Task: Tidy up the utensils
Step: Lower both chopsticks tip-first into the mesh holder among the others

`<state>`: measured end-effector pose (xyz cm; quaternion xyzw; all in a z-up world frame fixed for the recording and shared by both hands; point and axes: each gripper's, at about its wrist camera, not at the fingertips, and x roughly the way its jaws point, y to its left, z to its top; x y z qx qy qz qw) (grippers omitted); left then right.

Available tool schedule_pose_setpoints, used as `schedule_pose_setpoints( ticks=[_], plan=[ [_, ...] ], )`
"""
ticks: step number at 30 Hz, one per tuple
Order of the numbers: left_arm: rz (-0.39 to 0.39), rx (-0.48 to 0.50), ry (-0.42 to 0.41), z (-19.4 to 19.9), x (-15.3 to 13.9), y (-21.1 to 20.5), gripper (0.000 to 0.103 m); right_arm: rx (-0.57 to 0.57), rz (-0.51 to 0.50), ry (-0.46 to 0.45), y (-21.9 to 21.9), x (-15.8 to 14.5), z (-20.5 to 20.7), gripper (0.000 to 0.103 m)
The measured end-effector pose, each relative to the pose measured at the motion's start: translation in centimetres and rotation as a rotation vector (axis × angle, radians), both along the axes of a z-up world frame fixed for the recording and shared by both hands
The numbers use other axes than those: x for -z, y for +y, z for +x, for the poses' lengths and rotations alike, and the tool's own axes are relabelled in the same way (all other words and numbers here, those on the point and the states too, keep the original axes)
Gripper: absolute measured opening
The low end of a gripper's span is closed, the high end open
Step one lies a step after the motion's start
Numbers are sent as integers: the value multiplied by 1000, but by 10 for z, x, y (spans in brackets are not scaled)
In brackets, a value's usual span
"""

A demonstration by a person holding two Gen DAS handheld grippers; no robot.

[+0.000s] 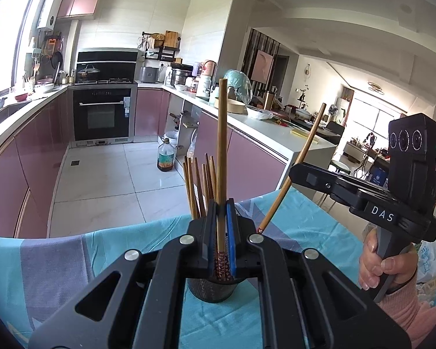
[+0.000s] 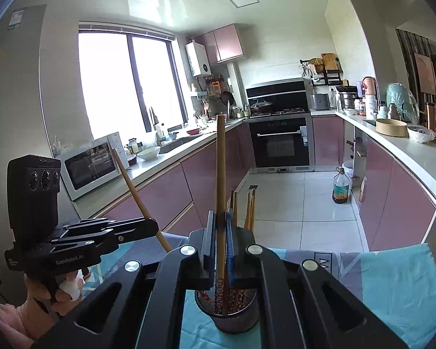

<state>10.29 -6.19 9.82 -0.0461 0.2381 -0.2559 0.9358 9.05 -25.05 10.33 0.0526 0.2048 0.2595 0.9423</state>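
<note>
Left claw (image 1: 221, 212) clamped on left stick (image 1: 221, 151). Fingers nearly together, blue pad against the shaft. Stick held upright, plain end far above the claw, patterned end below it at the mouth of the cup (image 1: 212, 290). Cannot tell if that end touches the cup.

Cup directly under the left claw: dark mesh, upright, on the cloth (image 1: 72, 261) over the bench. More sticks (image 1: 200, 183) stand in it, just beyond the fingertips and left of the gripped one, fanned slightly.

Right claw (image 2: 220, 218) also clamped, on right stick (image 2: 221, 174). Held upright in its own view, patterned end running down below the claw to the cup mouth. From the left wrist view, same stick seen to the right of the left claw, tilted, top leaning away right, red-patterned tip low and just beside the left claw's right finger. Cannot tell if it touches.

Both claws close together over the cup, one stick each. The two gripped sticks are apart at the top, converging at the bottom.

Right hand (image 1: 383, 267) wrapped round its handle, pink sleeve. Left hand (image 2: 64, 293) likewise, white wrap on one finger.

Ahead of both claws, well apart: oil bottle (image 1: 165, 158) on the floor, oven (image 1: 103, 113) at the far wall.
</note>
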Motion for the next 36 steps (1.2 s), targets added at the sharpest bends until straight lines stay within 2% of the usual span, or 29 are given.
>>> schedule_pose_setpoints(
  ticks=[12, 36],
  plan=[
    [22, 4, 22, -3, -3, -11, 7, -3, -15, 41, 7, 10, 12, 5],
    [34, 6, 56, 16, -7, -3, 7, -6, -29, 72, 13, 18, 18, 5]
  ],
)
